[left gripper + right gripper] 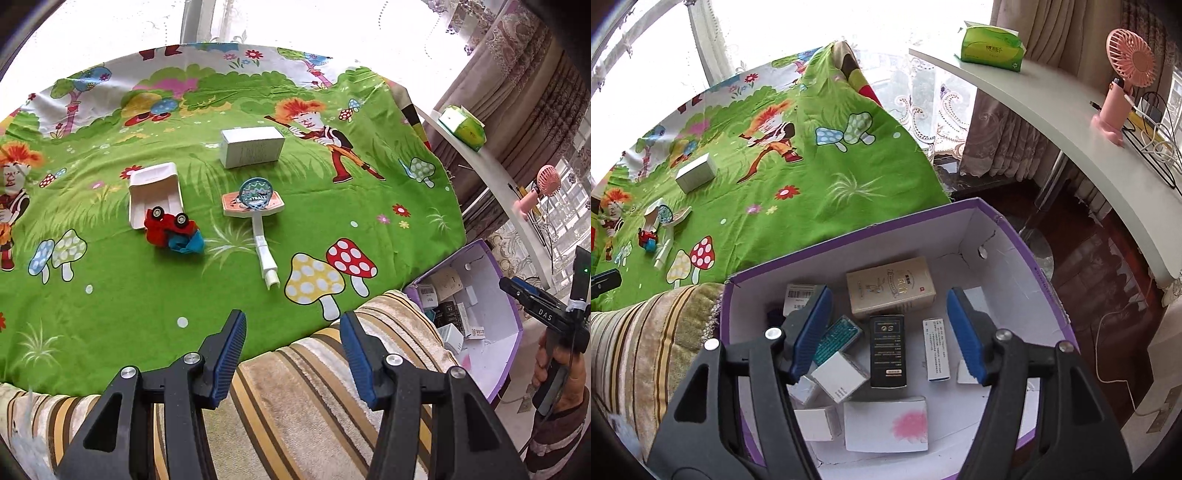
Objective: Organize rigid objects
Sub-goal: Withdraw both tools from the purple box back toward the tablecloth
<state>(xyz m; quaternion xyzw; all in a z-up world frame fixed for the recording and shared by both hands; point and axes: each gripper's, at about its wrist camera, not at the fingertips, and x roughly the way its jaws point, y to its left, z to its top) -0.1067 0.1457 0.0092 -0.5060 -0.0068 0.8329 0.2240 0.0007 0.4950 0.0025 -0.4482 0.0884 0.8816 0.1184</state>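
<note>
Now the left gripper (291, 354) is spread wide and holds nothing; ahead of it on the green cloth (110, 295) lies the toy hoop (255, 206), its stem pointing back toward this gripper. The right gripper (886, 332), also spread and holding nothing, hangs over the purple box (849, 229), farther from the hoop.

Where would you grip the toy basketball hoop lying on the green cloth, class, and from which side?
Grip the toy basketball hoop by its white pole, from above. The pole lies flat, narrow and straight-sided, pointing toward the open left gripper, so the fingers can close across its width. The wide backboard would likely need a far wider grip.
</note>
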